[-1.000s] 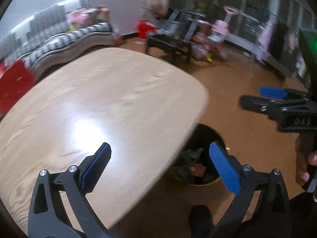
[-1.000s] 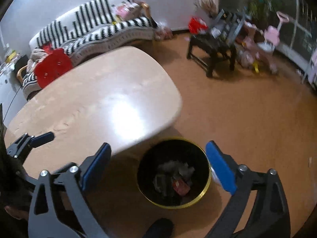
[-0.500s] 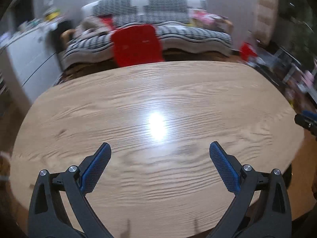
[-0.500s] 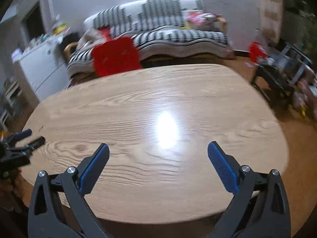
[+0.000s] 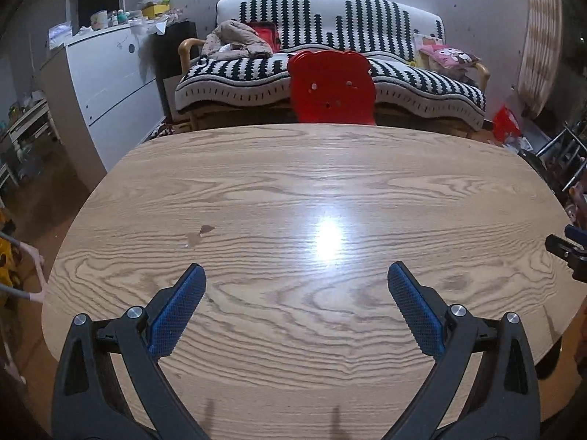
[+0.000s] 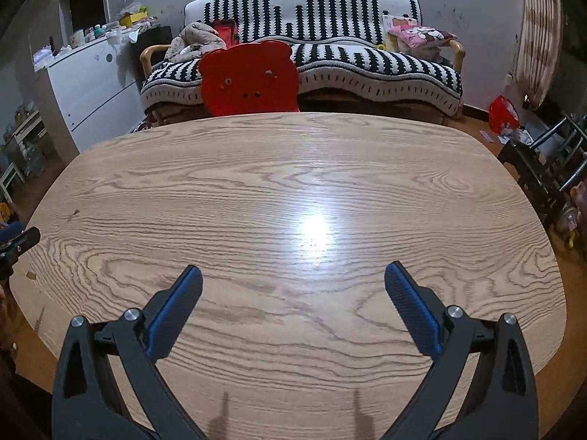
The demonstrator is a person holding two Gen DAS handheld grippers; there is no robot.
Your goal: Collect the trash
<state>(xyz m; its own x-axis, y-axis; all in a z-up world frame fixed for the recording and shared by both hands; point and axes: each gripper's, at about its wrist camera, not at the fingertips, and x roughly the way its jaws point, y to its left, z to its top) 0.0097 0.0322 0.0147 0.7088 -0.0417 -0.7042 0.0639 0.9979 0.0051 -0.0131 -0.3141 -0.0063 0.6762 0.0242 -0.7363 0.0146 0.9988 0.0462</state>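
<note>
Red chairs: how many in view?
1. The red chair stands at the far edge of the wooden table, in front of the striped sofa. Others could be hidden behind the table.

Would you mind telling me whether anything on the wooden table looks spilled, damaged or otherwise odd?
One small thing: the wooden table has a little glossy smear or chip left of centre, ahead of the left tongs; which it is, I cannot tell. Both the left and right tongs hang open and hold nothing.

A wooden table and the room behind it

A red chair is seen at the far edge of the wooden table, before a striped sofa.
</note>
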